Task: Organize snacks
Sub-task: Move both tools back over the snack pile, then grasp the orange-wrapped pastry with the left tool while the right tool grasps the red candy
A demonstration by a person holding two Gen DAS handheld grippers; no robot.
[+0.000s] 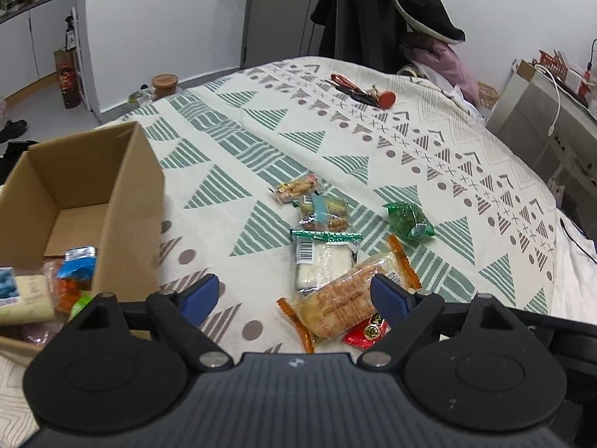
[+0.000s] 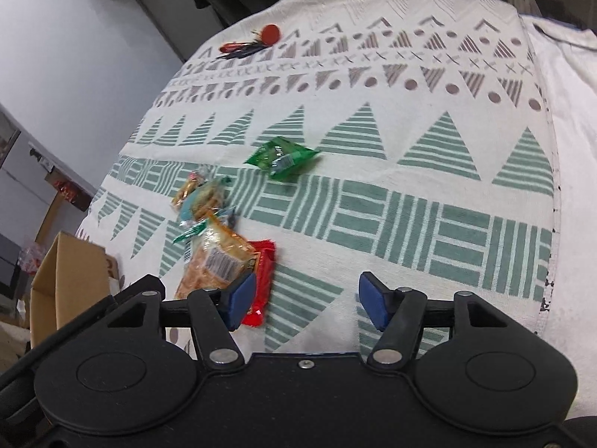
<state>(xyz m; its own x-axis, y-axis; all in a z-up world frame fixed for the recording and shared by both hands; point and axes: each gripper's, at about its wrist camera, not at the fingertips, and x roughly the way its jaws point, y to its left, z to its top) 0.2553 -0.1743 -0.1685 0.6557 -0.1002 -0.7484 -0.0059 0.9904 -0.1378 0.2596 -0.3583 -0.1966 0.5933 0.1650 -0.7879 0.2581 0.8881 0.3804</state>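
A patterned cloth [image 1: 261,142] is covering the surface, with a cardboard box [image 1: 123,201] sitting at its left edge, already holding some snacks. Loose packets are lying mid-cloth. The left gripper [image 1: 294,296] is hovering released over the orange-ended cracker packet [image 1: 343,306]; it should straddle the packet's middle before closing. The right gripper [image 2: 304,300] is hanging released beside the red packet [image 2: 261,280].

Matt woven cloth [image 1: 261,142]; glossy plastic snack wrappers [image 1: 337,304] (crinkled) — plain brown cardboard box [image 1: 123,201], matt.
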